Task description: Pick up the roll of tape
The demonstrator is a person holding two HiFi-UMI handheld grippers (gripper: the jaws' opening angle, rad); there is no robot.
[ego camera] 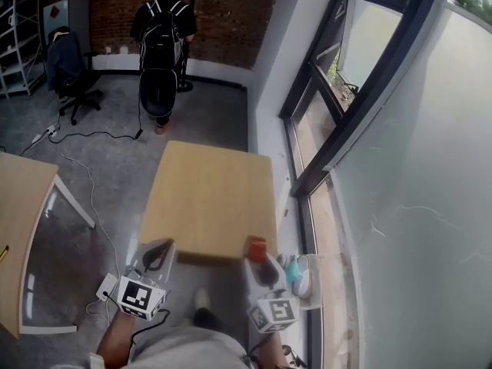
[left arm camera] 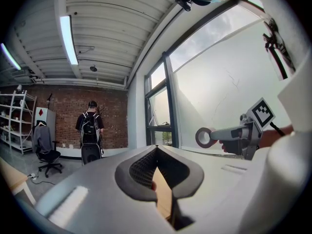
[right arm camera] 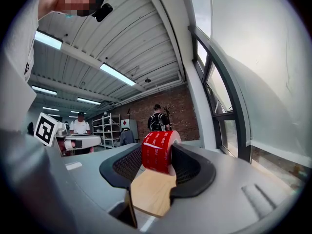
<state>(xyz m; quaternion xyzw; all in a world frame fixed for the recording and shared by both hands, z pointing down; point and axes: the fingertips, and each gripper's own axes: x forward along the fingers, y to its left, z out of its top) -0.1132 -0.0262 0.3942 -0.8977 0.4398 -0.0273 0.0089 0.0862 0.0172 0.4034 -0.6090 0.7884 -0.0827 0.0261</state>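
A red roll of tape (ego camera: 257, 247) (right arm camera: 158, 151) sits upright between the pads of my right gripper (ego camera: 260, 255) (right arm camera: 157, 156), which is shut on it just above the near edge of the light wooden table (ego camera: 207, 198). In the left gripper view the tape (left arm camera: 203, 137) shows as a ring at the tip of the right gripper. My left gripper (ego camera: 159, 254) (left arm camera: 156, 168) hovers level at the table's near left corner. Its pads meet at the tip and nothing is held.
A person with a black backpack (ego camera: 163, 44) stands at the far brick wall beside an office chair (ego camera: 73, 71). A second table (ego camera: 19, 206) is at the left. A power strip (ego camera: 106, 285) and cables lie on the floor. Window frames (ego camera: 346, 114) run along the right.
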